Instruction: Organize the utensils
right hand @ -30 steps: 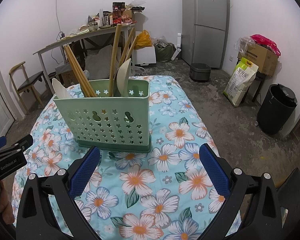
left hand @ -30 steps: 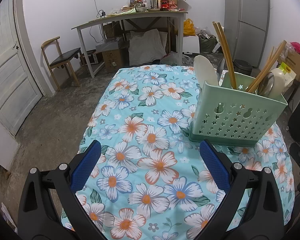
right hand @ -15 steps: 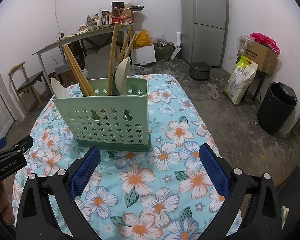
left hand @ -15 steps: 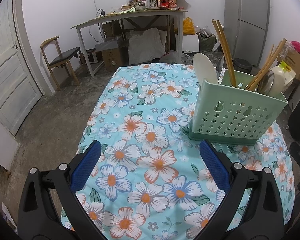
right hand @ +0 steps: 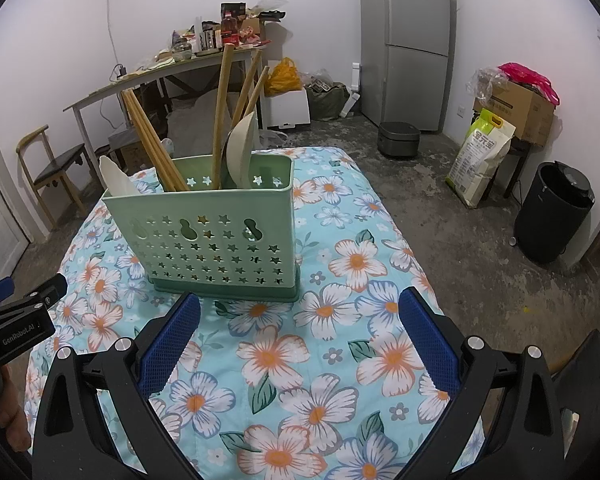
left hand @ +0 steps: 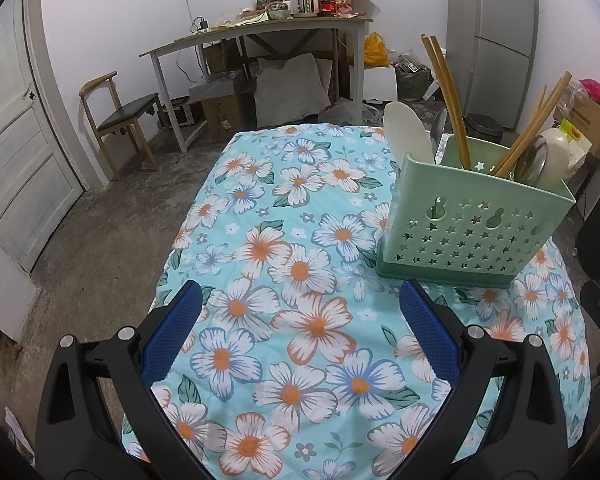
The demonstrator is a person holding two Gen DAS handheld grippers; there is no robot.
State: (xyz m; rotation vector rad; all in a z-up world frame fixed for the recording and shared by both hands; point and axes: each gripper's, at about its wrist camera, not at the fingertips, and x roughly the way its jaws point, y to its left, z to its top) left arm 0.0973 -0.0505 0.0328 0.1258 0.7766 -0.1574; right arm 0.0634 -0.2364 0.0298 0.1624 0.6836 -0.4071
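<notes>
Nearest the lens in the left wrist view, the left gripper (left hand: 300, 304) hovers over the flowered worktop (left hand: 260, 248) with its blue-padded fingers (left hand: 172, 336) spread wide and nothing between them; in the right wrist view the right gripper (right hand: 299, 316) is the same, fingers (right hand: 428, 340) apart and empty, poised just short of the green utensil holder (right hand: 216, 240). Across the last second almost nothing shifts: both grippers keep their open stance, and the holder sits only a touch lower and nearer in each view, which reads as a slight drift of the hands rather than a reach. Just beyond the fingers, the holder stands upright on the cloth, to the right of the left gripper and dead ahead of the right one. Inside it, wooden chopsticks (right hand: 156, 148) lean to one side, taller wooden handles (right hand: 220, 116) rise from the middle, a pale spoon (right hand: 240, 152) stands near them, and a white spatula-like piece (right hand: 114, 180) pokes up at the left end; the left view also shows a metal spoon (left hand: 534, 158) at the far end. No loose utensil lies on the visible cloth, so the sorting looks finished or nearly so, with the hands idling. Farther off stand a cluttered table (left hand: 260, 28), a chair (left hand: 116, 108) and a grey fridge (right hand: 408, 40)
</notes>
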